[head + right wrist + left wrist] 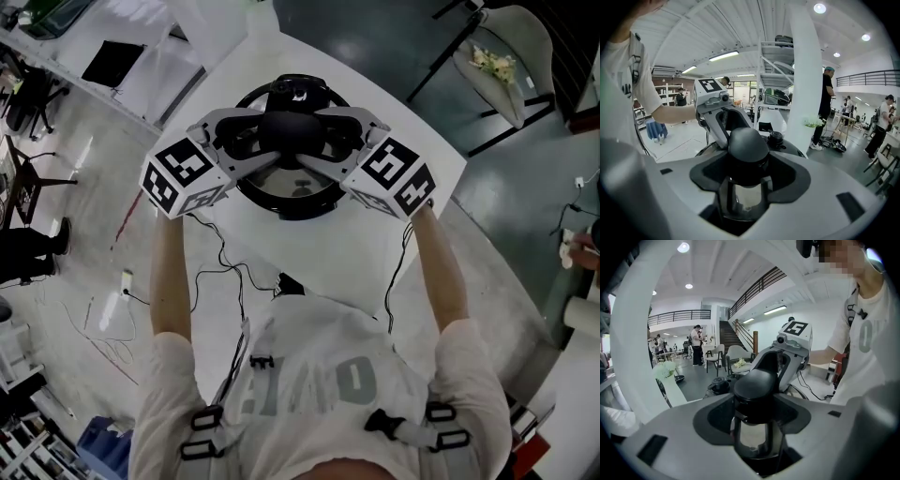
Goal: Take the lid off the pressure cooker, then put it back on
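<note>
The black pressure cooker point(302, 208) stands on the white table point(309, 253), with its lid point(292, 187) resting on top. Both grippers meet at the lid's round black knob point(289, 129). My left gripper point(270, 142) comes in from the left and my right gripper point(317, 142) from the right, each shut on the knob. In the left gripper view the knob point(757, 383) sits in the notch between the left gripper's point(757, 420) dark pads, with the right gripper point(785, 363) opposite. The right gripper view shows the knob point(748, 144) seated between the right gripper's point(744, 183) pads the same way.
A small black valve point(776, 138) rises from the lid beyond the knob. Cables point(225, 267) trail across the table toward the person. The table's far right edge point(441, 155) lies close to the cooker. A chair point(511, 56) stands beyond it, and a white column point(806, 79) rises nearby.
</note>
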`<state>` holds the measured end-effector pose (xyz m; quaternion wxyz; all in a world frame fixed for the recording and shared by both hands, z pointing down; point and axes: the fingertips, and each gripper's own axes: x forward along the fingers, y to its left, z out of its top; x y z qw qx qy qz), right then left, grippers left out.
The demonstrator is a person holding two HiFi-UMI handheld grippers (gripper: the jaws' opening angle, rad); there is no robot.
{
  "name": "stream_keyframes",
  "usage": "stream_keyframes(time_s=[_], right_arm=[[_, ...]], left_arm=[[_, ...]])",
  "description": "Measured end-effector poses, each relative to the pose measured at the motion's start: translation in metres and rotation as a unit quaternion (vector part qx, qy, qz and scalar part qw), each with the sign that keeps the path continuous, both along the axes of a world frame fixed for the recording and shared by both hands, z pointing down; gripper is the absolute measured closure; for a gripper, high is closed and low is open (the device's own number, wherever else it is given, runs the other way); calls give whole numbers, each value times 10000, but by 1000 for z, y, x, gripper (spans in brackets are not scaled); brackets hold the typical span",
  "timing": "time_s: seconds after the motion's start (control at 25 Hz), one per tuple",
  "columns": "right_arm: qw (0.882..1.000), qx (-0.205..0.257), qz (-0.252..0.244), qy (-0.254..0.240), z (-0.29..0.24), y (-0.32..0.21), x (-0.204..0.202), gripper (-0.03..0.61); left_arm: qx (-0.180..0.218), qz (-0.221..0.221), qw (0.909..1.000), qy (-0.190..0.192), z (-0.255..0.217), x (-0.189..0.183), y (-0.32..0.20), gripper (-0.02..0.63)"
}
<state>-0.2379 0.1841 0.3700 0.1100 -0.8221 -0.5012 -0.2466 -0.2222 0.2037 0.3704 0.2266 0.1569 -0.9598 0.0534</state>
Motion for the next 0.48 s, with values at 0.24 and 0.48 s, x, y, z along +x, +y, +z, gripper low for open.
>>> stream_keyframes(time_s=[0.24,0.48], right_arm=[[9974,155,705,43,0,-2,-2,314],[9972,183,723,48,0,-5,-2,321]], left_arm=[[-68,-171,9998,59,-1,1,0,371],[-240,-226,9990,304,-1,2,-1,371]])
